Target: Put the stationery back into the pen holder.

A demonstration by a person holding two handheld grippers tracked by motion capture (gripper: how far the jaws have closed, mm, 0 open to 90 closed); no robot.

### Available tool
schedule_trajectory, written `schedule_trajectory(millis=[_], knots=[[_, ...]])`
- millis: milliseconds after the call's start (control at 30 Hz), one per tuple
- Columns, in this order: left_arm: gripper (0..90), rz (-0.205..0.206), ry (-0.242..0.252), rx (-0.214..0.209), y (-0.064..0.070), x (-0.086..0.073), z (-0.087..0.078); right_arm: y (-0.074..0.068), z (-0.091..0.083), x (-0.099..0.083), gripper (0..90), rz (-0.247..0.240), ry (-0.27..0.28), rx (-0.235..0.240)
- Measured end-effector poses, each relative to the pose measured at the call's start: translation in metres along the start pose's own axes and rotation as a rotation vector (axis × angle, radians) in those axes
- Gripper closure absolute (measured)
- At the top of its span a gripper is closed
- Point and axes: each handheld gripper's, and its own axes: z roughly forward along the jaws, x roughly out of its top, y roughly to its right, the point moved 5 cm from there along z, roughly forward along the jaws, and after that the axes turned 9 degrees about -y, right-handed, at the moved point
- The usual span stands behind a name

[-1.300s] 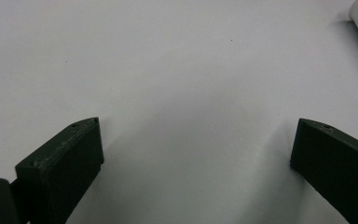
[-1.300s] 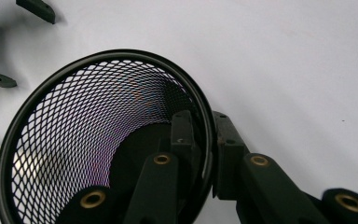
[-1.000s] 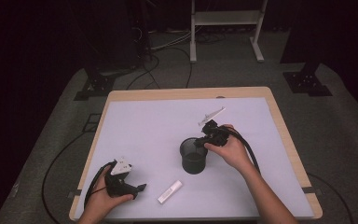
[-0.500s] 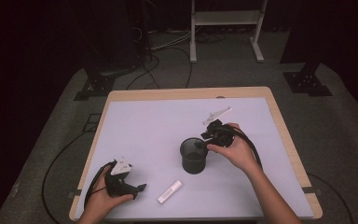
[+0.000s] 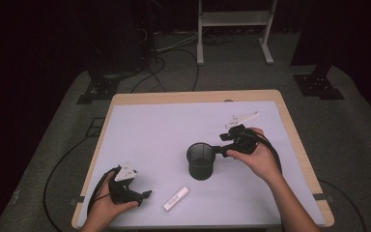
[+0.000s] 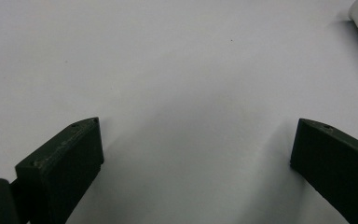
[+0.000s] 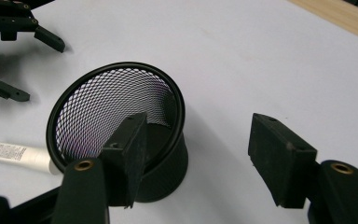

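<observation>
The right gripper (image 7: pixel 193 156) hangs wide open and empty just beside the black mesh cup (image 7: pixel 121 130) standing on the counter (image 5: pixel 154 135), while the left gripper (image 5: pixel 142 195), also wide, rests near the white tube (image 5: pixel 176 198).

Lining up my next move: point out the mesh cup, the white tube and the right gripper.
mesh cup (image 5: pixel 200 162), high view, on its outer wall.
white tube (image 5: pixel 176 198), high view, mid-body.
right gripper (image 7: pixel 205 154), right gripper view, midway between its open jaws.
</observation>
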Motion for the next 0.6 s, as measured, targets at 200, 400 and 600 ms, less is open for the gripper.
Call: schedule_trajectory(millis=[200,400,600], knots=[[1.6,0.001,0.000,0.001,0.000,0.000,0.000,0.003,-0.013,-0.010,35.2,0.010,0.030,-0.006],[1.6,0.002,0.000,0.001,0.000,0.000,0.000,0.004,-0.024,-0.026,33.9,0.034,0.051,-0.007],[1.6,0.002,0.000,0.002,0.000,0.000,0.000,0.009,-0.031,-0.043,31.6,0.055,0.062,-0.032]])
